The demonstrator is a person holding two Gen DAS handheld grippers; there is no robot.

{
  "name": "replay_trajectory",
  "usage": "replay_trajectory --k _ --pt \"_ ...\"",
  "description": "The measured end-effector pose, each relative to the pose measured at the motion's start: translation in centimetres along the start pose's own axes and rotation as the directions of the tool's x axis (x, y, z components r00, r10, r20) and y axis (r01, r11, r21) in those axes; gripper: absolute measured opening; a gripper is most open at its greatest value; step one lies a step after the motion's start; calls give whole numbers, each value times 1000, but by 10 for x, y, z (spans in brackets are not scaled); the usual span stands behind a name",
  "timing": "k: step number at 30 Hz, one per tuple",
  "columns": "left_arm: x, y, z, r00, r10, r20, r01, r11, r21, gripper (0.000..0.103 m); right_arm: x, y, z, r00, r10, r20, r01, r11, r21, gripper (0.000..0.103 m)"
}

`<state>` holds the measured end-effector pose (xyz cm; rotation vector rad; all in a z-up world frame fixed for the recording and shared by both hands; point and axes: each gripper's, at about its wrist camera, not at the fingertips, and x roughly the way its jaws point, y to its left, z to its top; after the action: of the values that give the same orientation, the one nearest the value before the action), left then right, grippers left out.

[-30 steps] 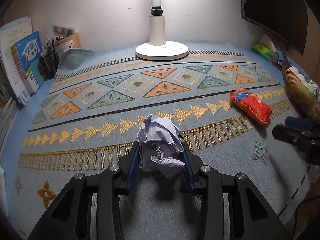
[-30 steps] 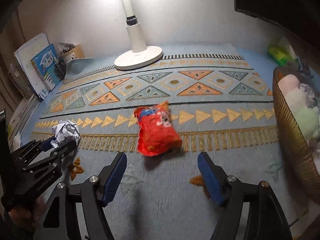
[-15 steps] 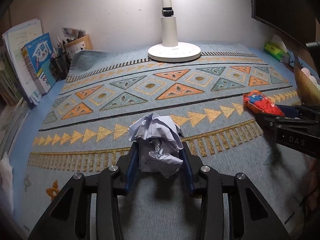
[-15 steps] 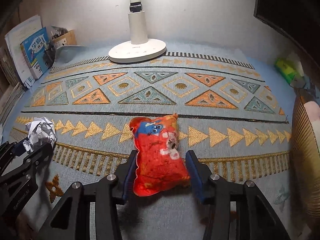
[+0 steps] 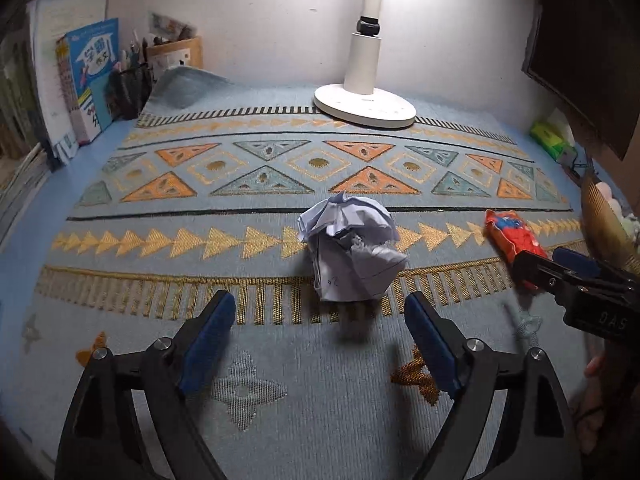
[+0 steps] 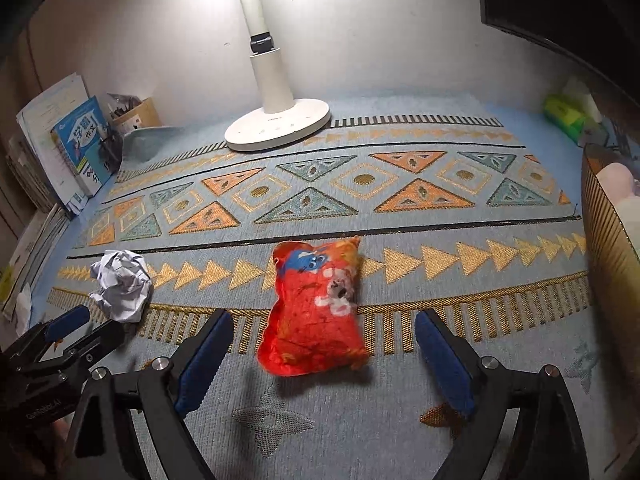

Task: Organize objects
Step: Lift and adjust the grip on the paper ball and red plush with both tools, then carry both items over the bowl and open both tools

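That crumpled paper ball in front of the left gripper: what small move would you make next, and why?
Probably close the left gripper back on the crumpled paper ball. Its jaws are opening, spread clear of the ball, which sits loose on the patterned mat just ahead of the fingertips, not held. The wicker basket at the right looks a likely home for it.

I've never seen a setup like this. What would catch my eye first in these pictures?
Probably the bright red snack bag lying on the patterned rug, just ahead of the right claw, whose jaws are opening with nothing pressed between them. Next, the crumpled paper ball in front of the left claw, also opening. Behind both stands a white lamp by the wall.
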<state>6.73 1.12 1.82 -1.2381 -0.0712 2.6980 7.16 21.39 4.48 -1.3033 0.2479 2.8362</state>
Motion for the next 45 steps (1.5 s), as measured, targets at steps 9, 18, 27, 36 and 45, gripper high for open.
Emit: replay_trajectory --k 9,18,27,36,45 --pt "18 -16 17 999 36 4 -37 997 69 69 -1 11 1 996 -88 30 90 995 -51 91" --pt "26 -20 15 998 48 -37 -45 995 86 42 24 21 10 994 -92 -54 87 992 -91 63" --pt "16 -18 15 1000 25 12 -26 998 64 36 13 21 6 999 -49 -20 47 995 -88 36" --pt "-6 -24 17 991 -98 85 90 991 100 36 -33 -2 -12 990 139 -10 -139 990 34 36" --pt "-64 -90 31 954 -228 195 196 966 170 36 -123 -50 -1 985 45 166 -60 994 87 36"
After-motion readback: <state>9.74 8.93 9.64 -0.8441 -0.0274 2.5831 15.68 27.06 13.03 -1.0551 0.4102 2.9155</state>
